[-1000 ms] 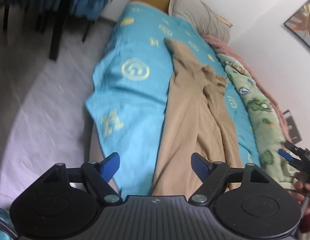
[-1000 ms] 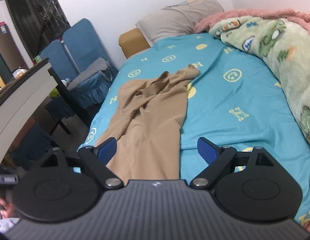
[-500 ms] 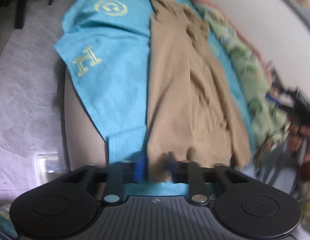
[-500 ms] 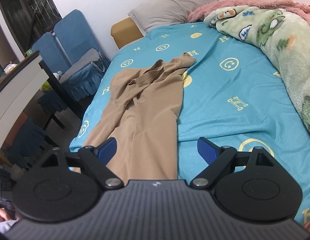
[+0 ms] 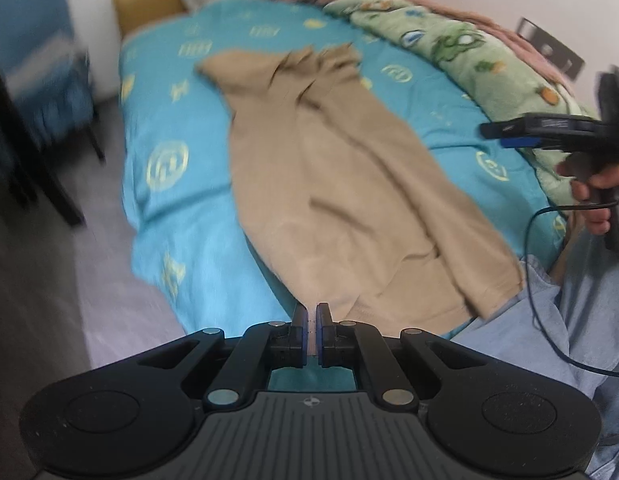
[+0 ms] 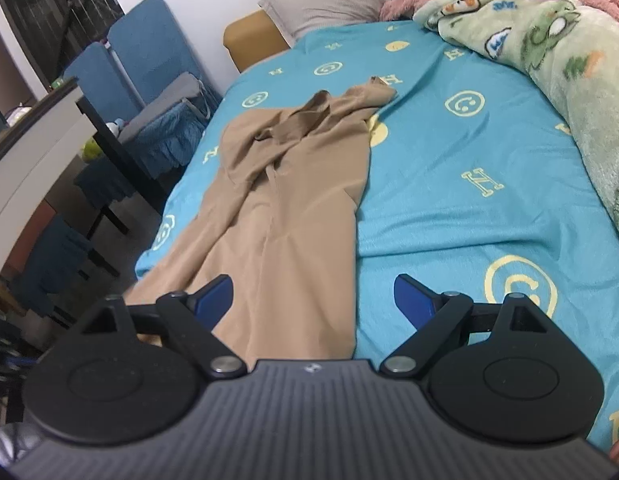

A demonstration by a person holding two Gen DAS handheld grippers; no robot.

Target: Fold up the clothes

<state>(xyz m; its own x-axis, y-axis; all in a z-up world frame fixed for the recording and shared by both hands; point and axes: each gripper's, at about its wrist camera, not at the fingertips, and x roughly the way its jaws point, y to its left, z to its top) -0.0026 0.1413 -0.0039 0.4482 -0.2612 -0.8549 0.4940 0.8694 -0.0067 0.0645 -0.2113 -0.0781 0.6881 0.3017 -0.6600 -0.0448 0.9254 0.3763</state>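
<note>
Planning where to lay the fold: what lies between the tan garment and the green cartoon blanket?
Only bare turquoise bedsheet, seen from the right wrist, separates tan garment from green blanket.

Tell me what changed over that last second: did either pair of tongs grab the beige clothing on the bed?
The left tongs went from wide open to shut, closing on the near edge of the tan fabric garment at the bed's foot. The right tongs crept forward but stayed open, holding nothing. The garment stayed spread on the turquoise patterned bedsheet.
</note>
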